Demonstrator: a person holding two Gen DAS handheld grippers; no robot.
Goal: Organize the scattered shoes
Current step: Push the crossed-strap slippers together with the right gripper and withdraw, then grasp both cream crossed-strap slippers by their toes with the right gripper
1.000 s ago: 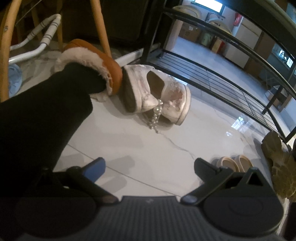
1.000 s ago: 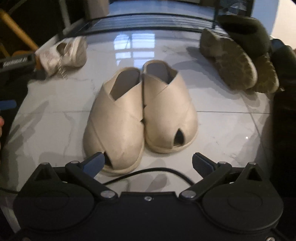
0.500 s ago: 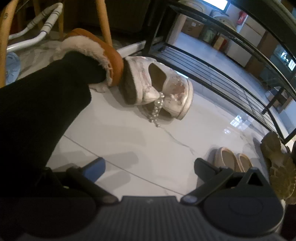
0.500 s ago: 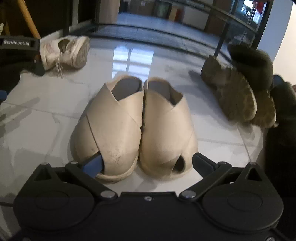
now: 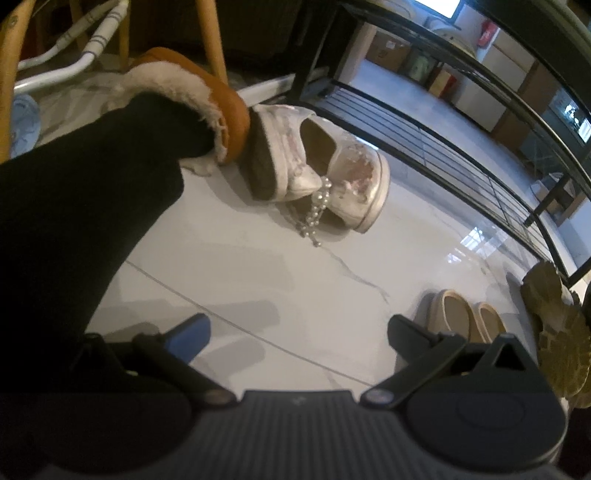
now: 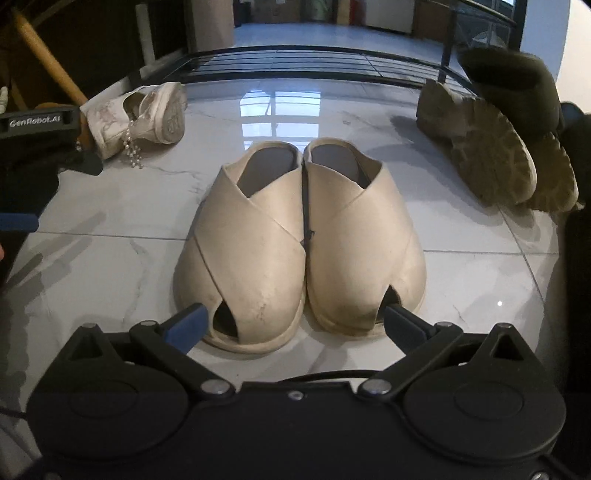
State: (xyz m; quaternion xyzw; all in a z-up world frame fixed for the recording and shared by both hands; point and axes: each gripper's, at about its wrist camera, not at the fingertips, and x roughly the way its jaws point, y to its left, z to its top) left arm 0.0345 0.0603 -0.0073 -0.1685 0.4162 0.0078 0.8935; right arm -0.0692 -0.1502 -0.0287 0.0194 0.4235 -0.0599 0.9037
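Note:
A pair of beige slippers (image 6: pixel 301 243) stands side by side on the white marble floor, toes toward my right gripper (image 6: pixel 295 323), which is open with its fingers at the toe tips' outer sides. The pair also shows small in the left wrist view (image 5: pixel 467 310). A pair of white shoes with a pearl strap (image 5: pixel 321 177) lies tipped on its side beyond my open, empty left gripper (image 5: pixel 295 332); it also shows in the right wrist view (image 6: pixel 142 118). Olive fuzzy boots (image 6: pixel 495 144) lie tipped over at the right.
A black metal shoe rack (image 5: pixel 424 129) stands along the far side of the floor. A leg in black with an orange fur-lined slipper (image 5: pixel 192 96) stands at the left, touching the white shoes. Wooden chair legs (image 5: pixel 210 33) rise behind it.
My right gripper has moved closer to the beige slippers, so its fingers now flank their toes. My left gripper has edged forward toward the white shoes.

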